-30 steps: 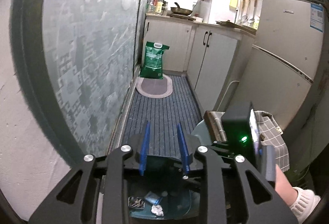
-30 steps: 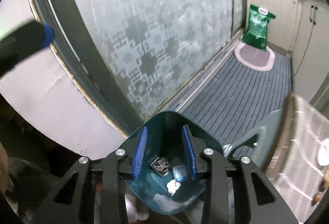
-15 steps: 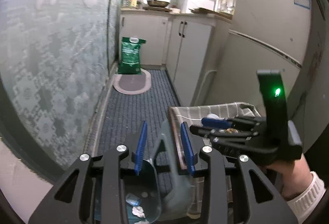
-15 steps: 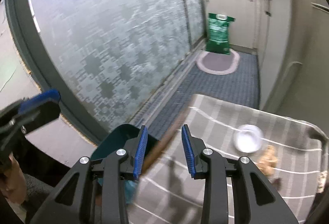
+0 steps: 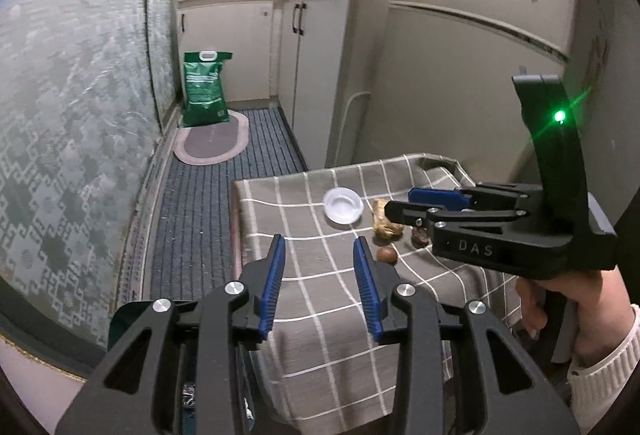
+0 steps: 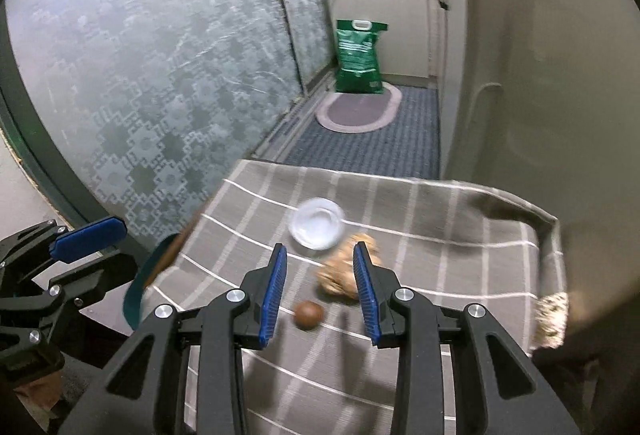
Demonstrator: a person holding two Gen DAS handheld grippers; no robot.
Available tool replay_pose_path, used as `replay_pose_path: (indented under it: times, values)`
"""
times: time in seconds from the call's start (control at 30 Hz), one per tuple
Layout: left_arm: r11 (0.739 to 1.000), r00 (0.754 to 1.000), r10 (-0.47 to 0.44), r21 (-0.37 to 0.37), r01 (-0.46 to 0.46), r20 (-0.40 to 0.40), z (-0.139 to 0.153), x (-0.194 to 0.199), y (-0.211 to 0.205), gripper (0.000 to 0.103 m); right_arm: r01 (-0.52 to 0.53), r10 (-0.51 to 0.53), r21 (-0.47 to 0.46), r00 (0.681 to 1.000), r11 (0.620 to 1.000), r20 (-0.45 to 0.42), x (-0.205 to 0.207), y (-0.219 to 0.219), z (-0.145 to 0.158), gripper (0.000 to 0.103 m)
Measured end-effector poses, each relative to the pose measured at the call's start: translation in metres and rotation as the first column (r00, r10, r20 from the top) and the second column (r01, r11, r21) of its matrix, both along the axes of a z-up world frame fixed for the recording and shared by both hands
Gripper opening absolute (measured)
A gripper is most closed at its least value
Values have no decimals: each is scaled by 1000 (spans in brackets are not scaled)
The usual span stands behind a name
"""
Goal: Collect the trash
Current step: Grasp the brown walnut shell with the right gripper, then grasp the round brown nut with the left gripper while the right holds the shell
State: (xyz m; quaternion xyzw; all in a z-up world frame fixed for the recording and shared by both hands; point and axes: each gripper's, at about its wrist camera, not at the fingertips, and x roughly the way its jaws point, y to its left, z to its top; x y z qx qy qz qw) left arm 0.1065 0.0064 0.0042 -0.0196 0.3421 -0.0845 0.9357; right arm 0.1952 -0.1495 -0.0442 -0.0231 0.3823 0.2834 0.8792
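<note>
A table under a grey checked cloth (image 5: pixel 280 203) carries trash: a clear plastic lid (image 5: pixel 343 206), a tan crumpled scrap (image 5: pixel 386 225), a brown nut (image 5: pixel 387 255) and a dark bit (image 5: pixel 419 236). My left gripper (image 5: pixel 320 287) hovers over the cloth's near part, its jaws opening with nothing between them. My right gripper (image 6: pixel 320 291) hangs open just above the nut (image 6: pixel 309 315) and the tan scrap (image 6: pixel 344 275), touching neither; the lid (image 6: pixel 317 223) lies beyond. A teal bin (image 5: pixel 132 315) holding scraps sits low at the table's left edge.
A patterned glass door (image 5: pixel 72 139) runs along the left. Beyond the table are a ribbed floor mat (image 5: pixel 208 211), an oval rug (image 5: pixel 212 145), a green sack (image 5: pixel 205 95), white cabinets (image 5: pixel 316 75) and a fridge (image 5: pixel 460 95). A hand (image 5: pixel 560 299) holds the right gripper (image 5: pixel 400 201).
Both grippers have swung from over the teal bin by the glass door to above the checked table. The left jaws have widened a little.
</note>
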Motion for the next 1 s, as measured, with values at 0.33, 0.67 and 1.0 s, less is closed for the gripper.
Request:
replay_pose_path:
  times: [0.33, 0.67, 1.0]
  values:
    - [998, 995, -58, 18, 59, -79, -26, 19, -30, 40, 5, -8, -78, 999, 997, -35, 2, -18, -24, 34]
    - [996, 988, -76, 46, 83, -131, -43, 33, -59, 40, 15, -15, -143, 1000, 990, -1, 3, -20, -33, 20]
    - [994, 986, -62, 77, 75, -153, -61, 48, -78, 40, 51, -50, -71, 999, 996, 12, -3, -59, -15, 20]
